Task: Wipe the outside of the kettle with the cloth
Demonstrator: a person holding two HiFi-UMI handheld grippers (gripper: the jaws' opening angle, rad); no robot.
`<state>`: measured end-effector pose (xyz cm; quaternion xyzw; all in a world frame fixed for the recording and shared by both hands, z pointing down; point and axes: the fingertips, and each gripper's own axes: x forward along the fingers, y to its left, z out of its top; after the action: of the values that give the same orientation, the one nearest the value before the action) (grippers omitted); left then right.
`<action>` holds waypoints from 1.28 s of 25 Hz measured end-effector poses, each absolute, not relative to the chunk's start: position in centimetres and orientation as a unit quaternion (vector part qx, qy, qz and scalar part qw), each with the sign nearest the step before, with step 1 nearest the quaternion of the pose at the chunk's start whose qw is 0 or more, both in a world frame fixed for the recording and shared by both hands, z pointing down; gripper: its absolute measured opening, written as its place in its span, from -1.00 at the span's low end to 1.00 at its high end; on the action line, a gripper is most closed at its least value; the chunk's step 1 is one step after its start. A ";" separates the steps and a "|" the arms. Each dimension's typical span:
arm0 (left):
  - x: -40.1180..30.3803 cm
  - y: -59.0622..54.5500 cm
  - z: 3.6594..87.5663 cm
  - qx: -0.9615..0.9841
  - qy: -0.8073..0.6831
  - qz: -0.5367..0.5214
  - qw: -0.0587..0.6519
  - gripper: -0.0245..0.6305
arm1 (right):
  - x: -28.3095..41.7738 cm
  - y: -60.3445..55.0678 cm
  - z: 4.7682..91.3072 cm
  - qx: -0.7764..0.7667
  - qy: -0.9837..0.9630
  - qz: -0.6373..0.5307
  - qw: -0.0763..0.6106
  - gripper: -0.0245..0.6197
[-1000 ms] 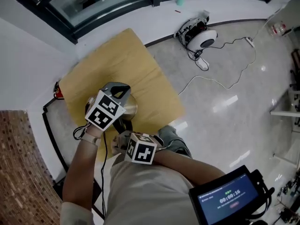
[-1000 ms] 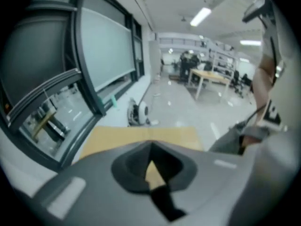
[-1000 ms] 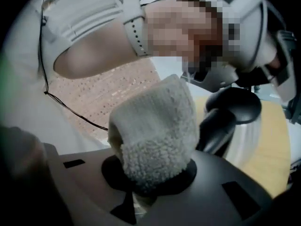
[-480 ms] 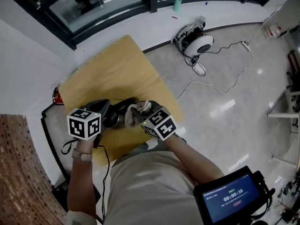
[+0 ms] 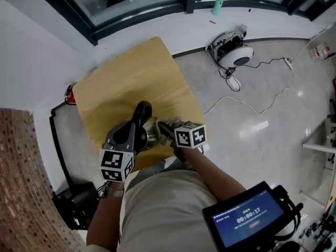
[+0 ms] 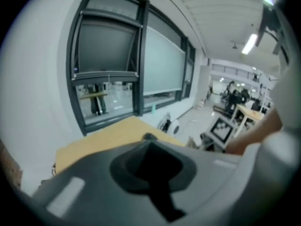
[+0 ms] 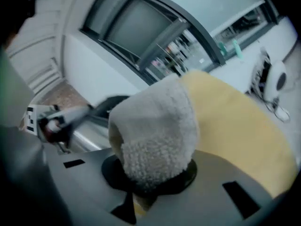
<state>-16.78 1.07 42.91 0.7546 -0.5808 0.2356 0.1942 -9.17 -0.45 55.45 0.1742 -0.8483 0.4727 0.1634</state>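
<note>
The steel kettle (image 5: 151, 135) hangs tilted just over the near part of the yellow wooden table (image 5: 131, 77), its black handle (image 5: 142, 112) pointing away from me. My left gripper (image 5: 133, 133) comes in from the near left and is shut on that handle. My right gripper (image 5: 169, 132) is shut on a fluffy grey cloth (image 5: 160, 125), which presses against the kettle's right side. In the right gripper view the cloth (image 7: 155, 131) bulges out of the jaws, with the kettle's shiny body (image 7: 84, 142) and handle (image 7: 109, 103) just to its left.
On the floor to the far right lies a white round device (image 5: 239, 55) with trailing cables. A green bottle (image 5: 218, 5) stands by the window. A black box (image 5: 73, 209) sits at the lower left beside a brick wall. A tablet screen (image 5: 247, 219) hangs at my chest.
The kettle has swung from lying crosswise between the grippers to handle pointing away. My left gripper moved from its left side to the near side. The right gripper stayed on the cloth.
</note>
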 end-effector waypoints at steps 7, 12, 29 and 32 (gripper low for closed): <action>-17.6 0.5 43.3 0.736 -0.600 0.239 0.205 -0.93 | -10.5 -0.3 46.8 0.103 -0.911 0.400 -0.016 -0.70; -18.1 0.5 43.6 0.730 -0.607 0.237 0.206 -0.93 | -11.3 -2.8 56.1 0.163 -0.818 0.536 0.130 -0.71; -18.0 0.5 43.6 0.760 -0.576 0.236 0.188 -0.93 | -10.8 0.0 50.5 0.157 -0.863 0.480 0.010 -0.71; -17.6 0.9 43.5 0.767 -0.569 0.235 0.182 -0.94 | -8.6 0.0 61.3 0.271 -0.739 0.599 0.146 -0.71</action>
<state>-17.58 0.93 43.52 0.7668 -0.5689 0.2350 0.1818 -8.62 -0.02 61.31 0.2705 -0.7394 0.5990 0.1458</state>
